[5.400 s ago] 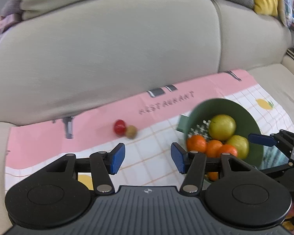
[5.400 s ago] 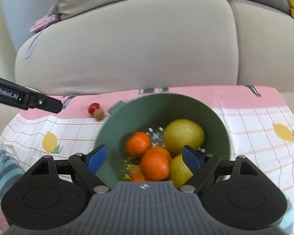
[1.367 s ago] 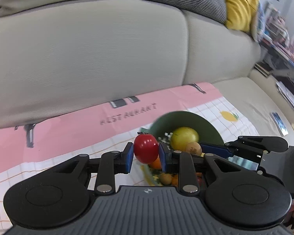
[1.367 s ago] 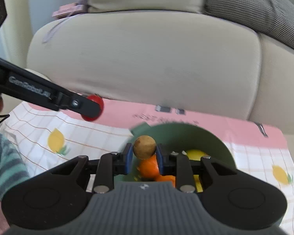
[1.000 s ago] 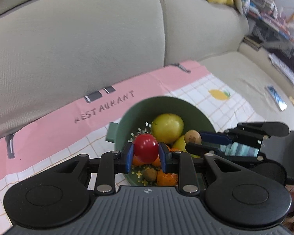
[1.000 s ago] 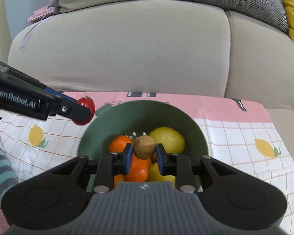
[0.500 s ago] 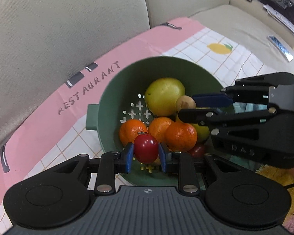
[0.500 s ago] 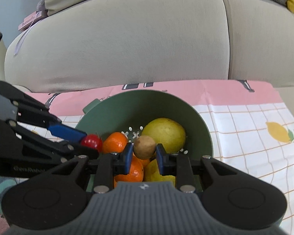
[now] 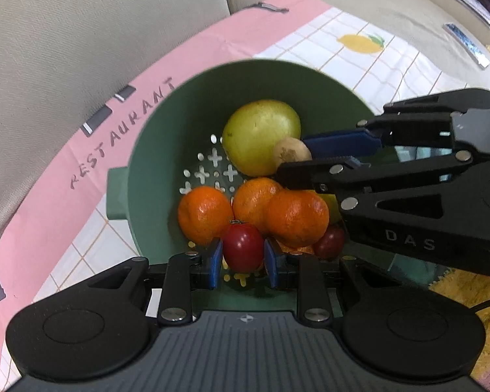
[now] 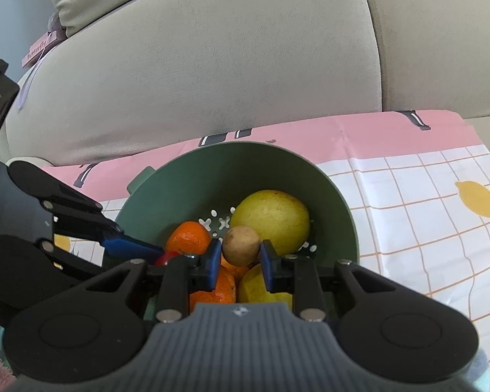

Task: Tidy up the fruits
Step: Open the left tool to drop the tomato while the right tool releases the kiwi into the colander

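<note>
- Left claw (image 9: 243,258), bottom centre of its view, grips a red tomato (image 9: 243,251) over the green colander (image 9: 153,150)
- Right claw (image 10: 238,261) grips a small brown fruit (image 10: 240,245) above the oranges (image 10: 187,236)

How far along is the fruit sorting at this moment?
Mostly done: the green perforated plastic bowl already holds three oranges, yellow-green pears and a dark red fruit. In hand: the left gripper clamps a small red tomato low over the bowl; the right gripper clamps a small round brown fruit above it. Left: open both jaws to release them.
</note>
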`<state>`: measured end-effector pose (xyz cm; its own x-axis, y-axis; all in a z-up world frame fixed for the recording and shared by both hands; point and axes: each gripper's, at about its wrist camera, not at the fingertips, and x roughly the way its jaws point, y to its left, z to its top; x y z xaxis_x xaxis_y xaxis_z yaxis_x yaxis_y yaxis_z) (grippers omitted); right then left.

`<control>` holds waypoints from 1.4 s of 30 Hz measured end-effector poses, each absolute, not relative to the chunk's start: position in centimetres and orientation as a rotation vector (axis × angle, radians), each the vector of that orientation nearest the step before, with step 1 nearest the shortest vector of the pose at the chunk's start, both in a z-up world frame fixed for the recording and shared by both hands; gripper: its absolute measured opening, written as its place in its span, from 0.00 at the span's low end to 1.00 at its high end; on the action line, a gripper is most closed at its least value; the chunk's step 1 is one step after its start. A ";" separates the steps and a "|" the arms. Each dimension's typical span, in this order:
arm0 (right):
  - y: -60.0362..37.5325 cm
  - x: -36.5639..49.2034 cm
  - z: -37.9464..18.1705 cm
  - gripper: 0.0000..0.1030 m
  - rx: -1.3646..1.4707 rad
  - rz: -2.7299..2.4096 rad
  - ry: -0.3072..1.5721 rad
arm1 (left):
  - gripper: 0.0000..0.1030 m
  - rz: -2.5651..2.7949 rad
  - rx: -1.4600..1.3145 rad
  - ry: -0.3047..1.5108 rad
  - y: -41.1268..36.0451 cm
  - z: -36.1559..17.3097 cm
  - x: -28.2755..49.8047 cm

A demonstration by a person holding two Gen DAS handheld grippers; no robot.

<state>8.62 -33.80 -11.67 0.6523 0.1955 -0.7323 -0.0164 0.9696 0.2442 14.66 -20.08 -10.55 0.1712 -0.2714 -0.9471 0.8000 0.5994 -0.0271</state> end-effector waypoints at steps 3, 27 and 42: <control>-33.7 8.7 -11.8 0.22 0.222 0.127 0.855 | 0.30 -0.807 0.560 1.185 -20.2 -11.1 14.9; -32.6 10.6 -10.6 0.22 0.161 0.200 0.842 | 0.46 -0.750 0.346 1.108 -15.8 -6.7 16.4; -29.5 15.1 -10.9 0.22 -0.010 0.229 0.888 | 0.46 -0.578 0.177 1.065 -11.1 -5.4 18.5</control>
